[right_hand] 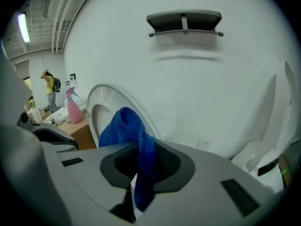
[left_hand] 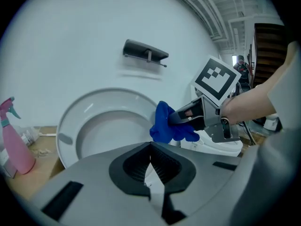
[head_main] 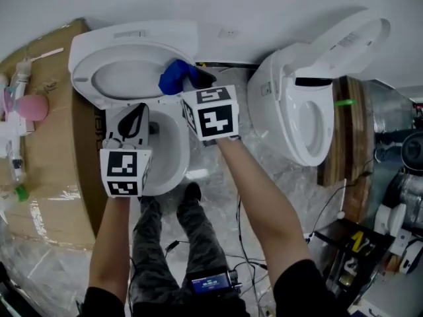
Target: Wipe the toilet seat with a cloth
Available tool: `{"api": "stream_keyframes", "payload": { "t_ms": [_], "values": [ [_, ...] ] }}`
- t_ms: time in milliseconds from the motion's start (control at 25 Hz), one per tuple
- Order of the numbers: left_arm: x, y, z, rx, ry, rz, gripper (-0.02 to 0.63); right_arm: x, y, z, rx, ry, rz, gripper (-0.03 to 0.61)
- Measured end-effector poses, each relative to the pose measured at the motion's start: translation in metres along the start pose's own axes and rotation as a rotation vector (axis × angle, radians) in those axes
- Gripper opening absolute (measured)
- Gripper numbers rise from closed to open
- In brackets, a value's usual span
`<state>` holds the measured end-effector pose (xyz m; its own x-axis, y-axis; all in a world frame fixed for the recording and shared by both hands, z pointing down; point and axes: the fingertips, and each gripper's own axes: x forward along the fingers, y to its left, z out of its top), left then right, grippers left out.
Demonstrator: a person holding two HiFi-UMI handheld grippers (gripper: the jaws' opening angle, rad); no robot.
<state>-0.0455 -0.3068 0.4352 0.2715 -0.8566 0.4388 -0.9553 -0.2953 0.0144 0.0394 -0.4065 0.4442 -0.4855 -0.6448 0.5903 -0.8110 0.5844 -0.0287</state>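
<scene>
Head view, steeply downward: two hand-held grippers over a white ceramic toilet (head_main: 177, 170), with bare forearms reaching in from below. Right gripper (head_main: 197, 78), topped by its black-and-white marker cube, clamped tight on a crumpled bright-blue cloth (head_main: 173, 78). Holds the cloth bunched at the right edge of the toilet's upturned white lid (head_main: 125, 51), above the back of the bowl; contact with the lid impossible to make out. Left gripper (head_main: 135, 111) lower and to the left, over the open bowl, jaws pressed together with nothing between them.

From the left gripper view: grey jaws meeting at a thin seam and empty. Blue cloth just beyond them, hanging from the other gripper's tips in front of the lid's rim.

From the right gripper view: a fold of the cloth pinched between the jaws, one loop rising above them and a tail dropping below.

Left of the toilet, a brown cardboard box (head_main: 49, 144) carrying a pink plastic spray bottle (head_main: 30, 104). To the right, a second white toilet (head_main: 291, 117), lid also up. At the bottom of the head view, camouflage-patterned trouser legs (head_main: 165, 243) and thin black cables (head_main: 244, 243) on a floor covered in clear plastic sheeting (head_main: 271, 170).
</scene>
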Motion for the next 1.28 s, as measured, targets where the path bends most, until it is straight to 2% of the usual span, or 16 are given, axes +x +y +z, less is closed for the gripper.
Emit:
{"api": "stream_keyframes", "payload": {
  "t_ms": [280,520,920,1280],
  "values": [
    [-0.032,0.026,0.012,-0.005,-0.012,0.031,0.012,-0.009,0.041,0.051,-0.045,-0.067,0.031,0.066],
    [-0.049,0.053,0.023,-0.014,-0.047,0.050,0.011,0.001,0.073,0.078,-0.069,-0.086,0.051,0.066],
    [-0.072,0.093,0.029,-0.018,-0.060,0.078,0.011,0.017,0.128,0.103,-0.093,-0.112,0.095,0.066],
    [-0.079,0.108,0.025,-0.017,-0.050,0.081,0.012,0.017,0.138,0.103,-0.083,-0.111,0.101,0.066]
  ]
}}
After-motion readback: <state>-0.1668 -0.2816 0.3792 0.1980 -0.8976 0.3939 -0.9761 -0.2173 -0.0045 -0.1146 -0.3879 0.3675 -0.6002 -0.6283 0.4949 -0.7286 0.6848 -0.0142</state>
